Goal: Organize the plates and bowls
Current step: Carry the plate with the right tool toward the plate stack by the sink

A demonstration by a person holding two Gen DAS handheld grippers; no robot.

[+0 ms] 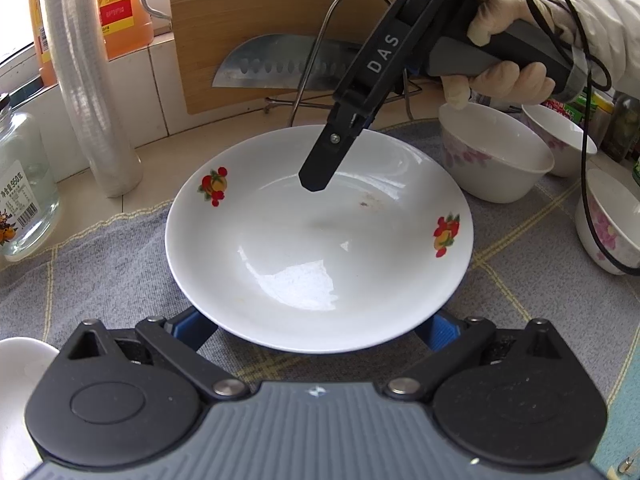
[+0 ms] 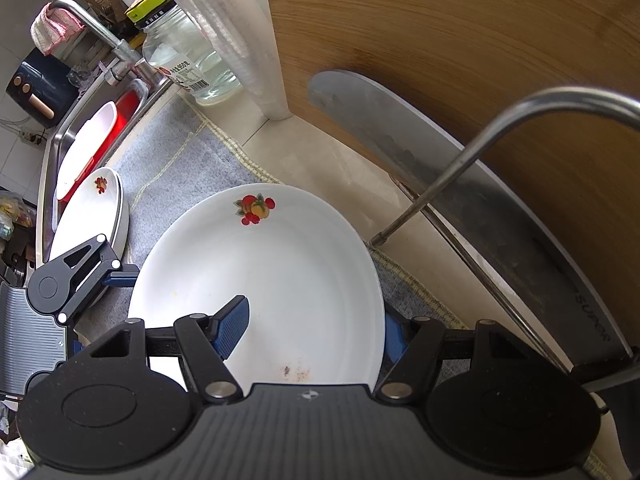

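A white plate with fruit prints (image 1: pixel 320 240) lies on the grey mat (image 1: pixel 100 264); it fills the middle of the right wrist view (image 2: pixel 272 272). My right gripper (image 2: pixel 316 328) straddles its rim, one blue pad (image 2: pixel 232 328) over the plate, the other under the edge, jaws wide. In the left wrist view the right gripper (image 1: pixel 316 180) reaches down over the plate's far side. My left gripper (image 1: pixel 320 332) is open, its blue fingers (image 1: pixel 440 332) under the plate's near edge. Flower-printed white bowls (image 1: pixel 492 152) stand at the right. A plate stack (image 2: pixel 96 208) sits by the sink.
A cleaver (image 1: pixel 280 64) rests on a wire rack (image 1: pixel 340 40) against a wooden cutting board (image 1: pixel 248 20). A glass jar (image 1: pixel 20 192), a roll of cups (image 1: pixel 88 80) and oil bottles (image 1: pixel 120 0) stand at the left. The sink (image 2: pixel 72 140) holds a red tub.
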